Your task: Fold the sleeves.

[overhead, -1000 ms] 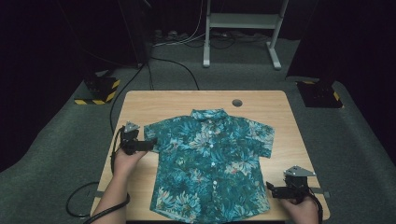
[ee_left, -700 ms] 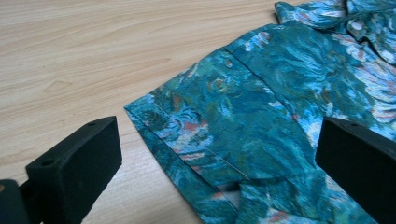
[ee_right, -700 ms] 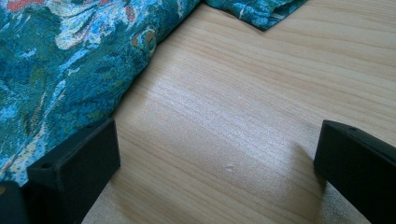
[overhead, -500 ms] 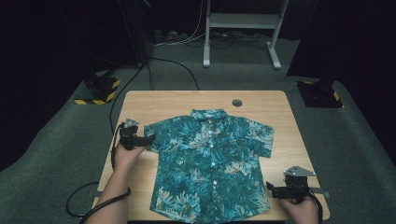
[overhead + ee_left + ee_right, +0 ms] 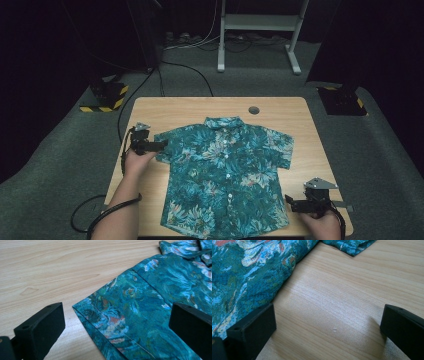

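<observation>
We see a wooden table [image 5: 190,107] with a round hole [image 5: 254,110] set in its top beyond the shirt's collar. A short-sleeved shirt [image 5: 226,170] with a teal leaf print lies flat on the table, spread face up and buttoned, and it serves as our reference for all positions below. Its collar points away from the person and its hem lies at the near edge of the table.

We find the left gripper [image 5: 159,145] at the shirt's left sleeve, held in the person's left hand [image 5: 137,161]. In the left gripper view the two black jaws stand wide apart, with the sleeve's hemmed corner [image 5: 105,315] lying on the wood between them. The jaws are not closed on the cloth.

We find the right gripper [image 5: 290,202] just beside the shirt's hem at its right corner, held in the person's right hand [image 5: 320,222]. In the right gripper view its jaws are also wide apart. Bare wood lies between them, and the shirt's side edge [image 5: 244,285] runs next to one jaw. We cannot tell whether that jaw touches the cloth.

A black cable [image 5: 87,220] trails off the table, on the left gripper's side of the shirt.
</observation>
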Available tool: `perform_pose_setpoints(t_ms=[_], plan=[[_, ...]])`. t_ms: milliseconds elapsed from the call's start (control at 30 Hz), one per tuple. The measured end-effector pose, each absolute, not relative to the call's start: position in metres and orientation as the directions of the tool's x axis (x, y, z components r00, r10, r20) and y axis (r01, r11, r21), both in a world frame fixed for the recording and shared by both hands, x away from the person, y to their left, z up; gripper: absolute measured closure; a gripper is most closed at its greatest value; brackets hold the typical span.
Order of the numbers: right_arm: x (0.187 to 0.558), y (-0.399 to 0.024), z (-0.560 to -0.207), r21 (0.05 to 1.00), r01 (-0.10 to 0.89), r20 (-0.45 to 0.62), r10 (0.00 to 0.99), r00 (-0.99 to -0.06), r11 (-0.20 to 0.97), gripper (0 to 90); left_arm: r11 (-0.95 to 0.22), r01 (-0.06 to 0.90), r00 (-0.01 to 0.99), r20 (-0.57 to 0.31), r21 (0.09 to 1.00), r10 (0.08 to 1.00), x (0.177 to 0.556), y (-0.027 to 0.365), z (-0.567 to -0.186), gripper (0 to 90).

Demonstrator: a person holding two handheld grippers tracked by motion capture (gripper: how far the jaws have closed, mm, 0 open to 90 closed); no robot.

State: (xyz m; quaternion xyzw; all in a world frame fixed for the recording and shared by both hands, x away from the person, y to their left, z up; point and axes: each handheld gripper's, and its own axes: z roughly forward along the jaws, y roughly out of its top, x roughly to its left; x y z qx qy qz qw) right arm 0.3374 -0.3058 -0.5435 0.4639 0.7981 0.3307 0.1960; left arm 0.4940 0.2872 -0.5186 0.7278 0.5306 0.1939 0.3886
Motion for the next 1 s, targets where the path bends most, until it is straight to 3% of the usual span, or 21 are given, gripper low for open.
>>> perform_pose_setpoints(t_ms=[433,1000], plan=[[0.337,-0.306,-0.543,0.71,0.611,-0.006,0.87,-0.493,0.351,0.0,-0.112,0.653,0.327,-0.145,0.749,0.934,0.513,0.284,-0.527,3.9],[0.337,-0.306,-0.543,0.71,0.61,-0.005,0.868,-0.496,0.353,0.0,-0.106,0.658,0.289,-0.12,0.745,0.95,0.514,0.288,-0.538,33.9]])
